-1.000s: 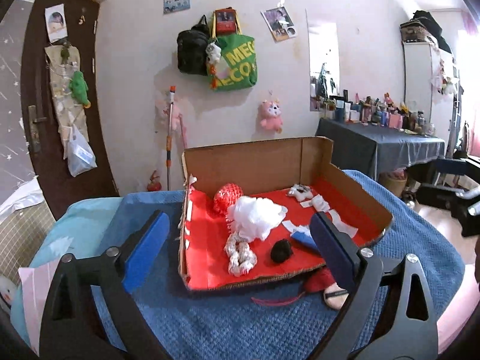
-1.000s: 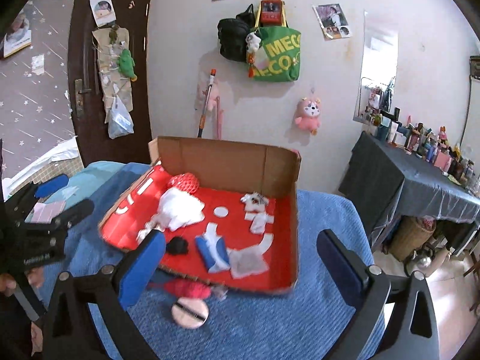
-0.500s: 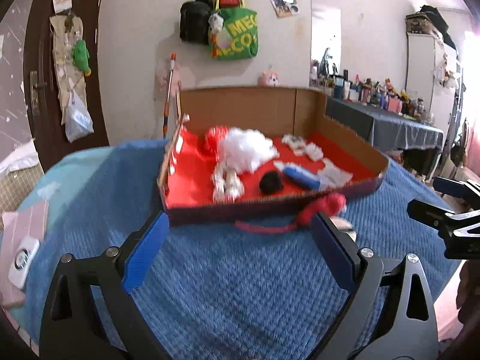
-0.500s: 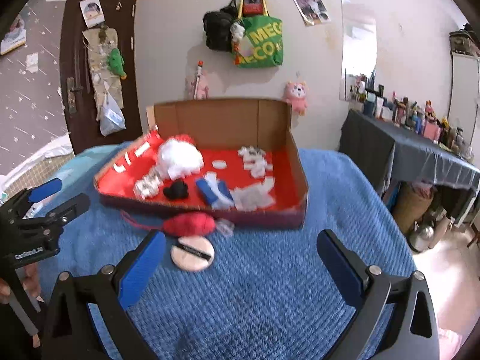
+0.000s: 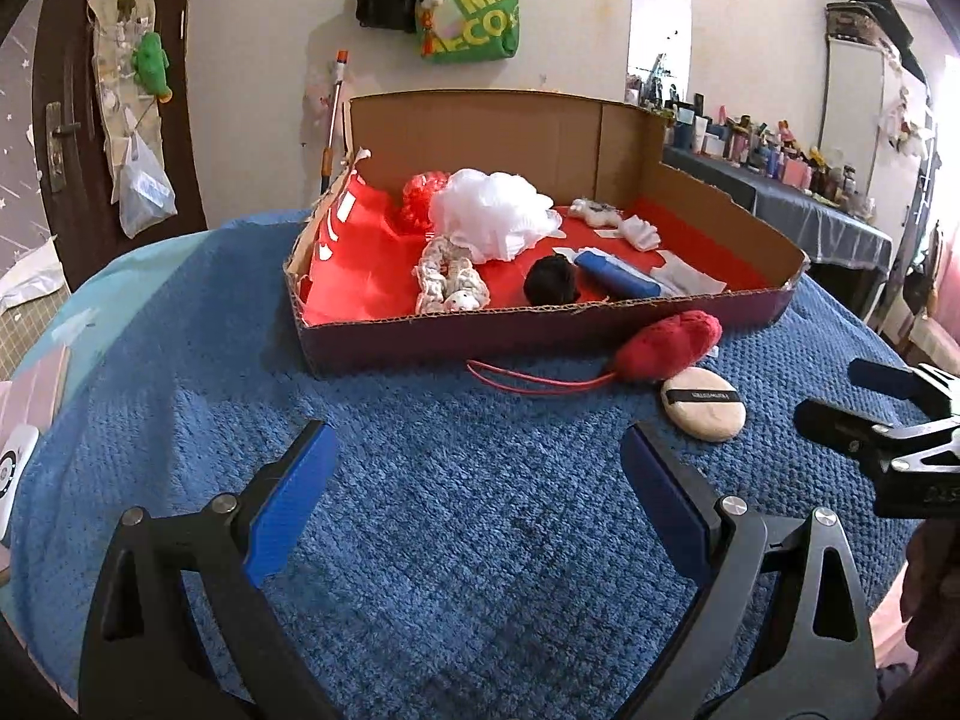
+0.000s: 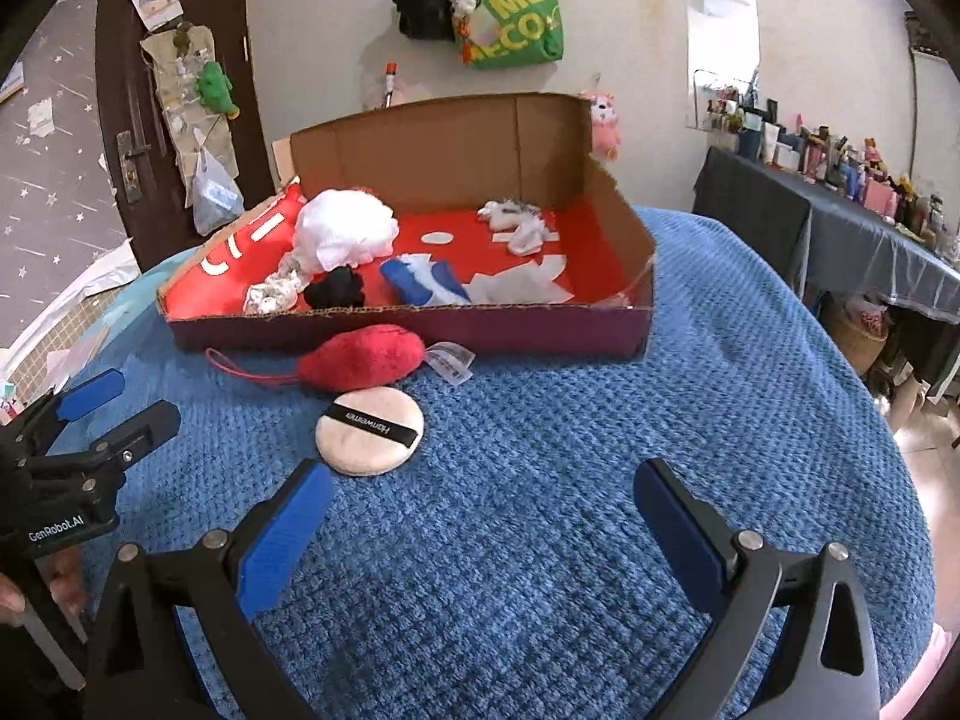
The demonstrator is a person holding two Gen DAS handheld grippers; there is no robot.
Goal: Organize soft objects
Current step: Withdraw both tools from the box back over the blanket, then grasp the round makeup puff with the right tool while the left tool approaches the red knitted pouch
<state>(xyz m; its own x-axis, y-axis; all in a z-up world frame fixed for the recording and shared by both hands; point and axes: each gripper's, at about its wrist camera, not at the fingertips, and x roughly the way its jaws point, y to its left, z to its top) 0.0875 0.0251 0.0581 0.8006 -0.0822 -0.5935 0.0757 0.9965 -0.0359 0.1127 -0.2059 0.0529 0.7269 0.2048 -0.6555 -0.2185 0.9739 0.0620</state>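
A shallow cardboard box (image 5: 540, 330) (image 6: 420, 330) with a red lining sits on a blue blanket. In it lie a white mesh puff (image 5: 492, 213) (image 6: 345, 231), a red mesh puff (image 5: 423, 198), a black pompom (image 5: 551, 279) (image 6: 336, 290), a blue and white cloth (image 5: 618, 276) (image 6: 423, 282) and white scraps. In front of the box lie a red plush pouch (image 5: 666, 345) (image 6: 360, 357) with a cord and a round beige powder puff (image 5: 703, 411) (image 6: 370, 432). My left gripper (image 5: 480, 498) and my right gripper (image 6: 480, 522) are open and empty, low over the blanket, short of the box.
The blue blanket (image 5: 420, 480) covers the whole work surface. A dark door (image 6: 174, 90) and a wall with hanging bags (image 5: 468, 0) stand behind. A dark table with bottles (image 6: 840, 204) is at the right. A white device (image 5: 15, 468) lies at the left edge.
Both grippers have dropped lower and pulled back from the box, so the red pouch and the powder puff now lie ahead of the fingers. Both stay open.
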